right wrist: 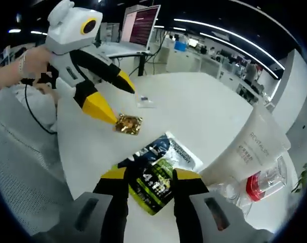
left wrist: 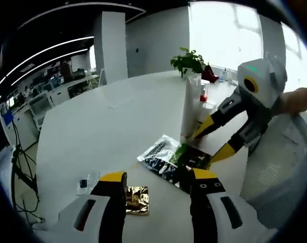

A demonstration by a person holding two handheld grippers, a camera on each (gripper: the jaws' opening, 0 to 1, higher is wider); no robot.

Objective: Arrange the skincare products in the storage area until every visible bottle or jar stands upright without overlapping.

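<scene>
Two grippers, jaws parted, empty: left gripper [left wrist: 156,183] near gold sachet [left wrist: 137,199], right gripper [right wrist: 147,178] over dark sachets [right wrist: 161,157] beside white tube [left wrist: 190,107] on bench [left wrist: 113,121]

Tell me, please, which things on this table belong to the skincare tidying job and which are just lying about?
Belong to the job:
white tube, upright
clear bottle with red cap, lying down
sachets
gold packet

Lying about:
potted plant
small clear packet
monitor
</scene>
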